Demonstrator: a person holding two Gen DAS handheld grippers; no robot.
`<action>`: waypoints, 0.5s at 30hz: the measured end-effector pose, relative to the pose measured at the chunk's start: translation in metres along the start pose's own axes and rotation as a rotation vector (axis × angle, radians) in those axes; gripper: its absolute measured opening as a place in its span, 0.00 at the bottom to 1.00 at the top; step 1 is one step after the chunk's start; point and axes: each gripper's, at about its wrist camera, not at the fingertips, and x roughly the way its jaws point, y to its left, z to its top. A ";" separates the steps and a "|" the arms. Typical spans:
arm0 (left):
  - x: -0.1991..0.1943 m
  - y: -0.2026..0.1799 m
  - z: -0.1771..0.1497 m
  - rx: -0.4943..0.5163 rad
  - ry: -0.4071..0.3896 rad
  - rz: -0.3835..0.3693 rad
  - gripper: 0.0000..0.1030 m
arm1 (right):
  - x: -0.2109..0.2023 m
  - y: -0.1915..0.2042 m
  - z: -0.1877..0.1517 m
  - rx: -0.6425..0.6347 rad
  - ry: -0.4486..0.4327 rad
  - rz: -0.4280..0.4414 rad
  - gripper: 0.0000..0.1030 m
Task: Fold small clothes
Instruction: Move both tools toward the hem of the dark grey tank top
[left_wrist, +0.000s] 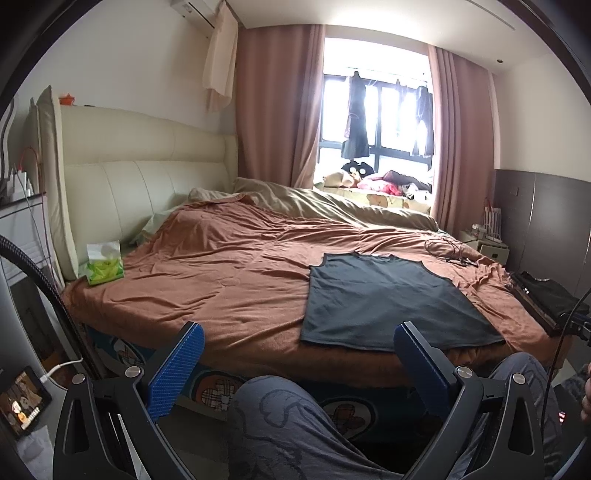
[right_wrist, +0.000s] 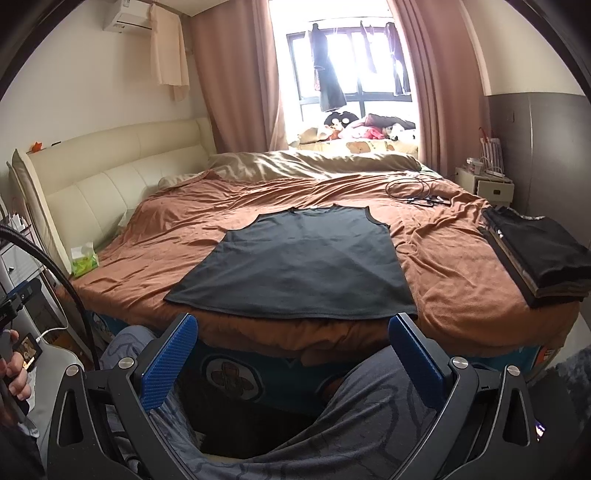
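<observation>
Both grippers hang with their blue-padded jaws spread wide and nothing between them: the left gripper (left_wrist: 299, 369) fills the bottom of its own view, the right gripper (right_wrist: 293, 360) the bottom of the other, each held above the person's knees (left_wrist: 280, 417) in grey patterned trousers, short of the bed's near edge. At centre frame in the right wrist view, a dark sleeveless top (right_wrist: 295, 266) lies spread flat on the rust-brown bedspread (right_wrist: 184, 229), its hem toward the lower edge of the frame and its neckline toward the window (right_wrist: 347, 66); in the left wrist view the same garment sits right of centre. At the right edge of the right wrist view, a stack of folded dark clothes (right_wrist: 543, 254) rests near the corner of the bed, well apart from the top. A tangle of dark cable (right_wrist: 417, 192) lies on the spread beyond it, upper right of centre. A green tissue pack (left_wrist: 103, 264) stands at centre left in the left wrist view, beside the cream padded headboard (left_wrist: 133, 177). A small lit screen (left_wrist: 24, 402) shows at lower left of that view.
</observation>
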 end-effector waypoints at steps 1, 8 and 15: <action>0.000 0.000 0.000 0.000 -0.001 -0.001 1.00 | 0.000 0.000 0.000 -0.001 -0.001 -0.002 1.00; 0.009 0.002 0.000 -0.010 0.012 0.002 1.00 | 0.007 -0.003 0.001 0.002 0.003 -0.009 1.00; 0.022 -0.001 0.003 -0.013 0.028 0.006 1.00 | 0.017 -0.007 0.004 0.018 0.002 -0.004 1.00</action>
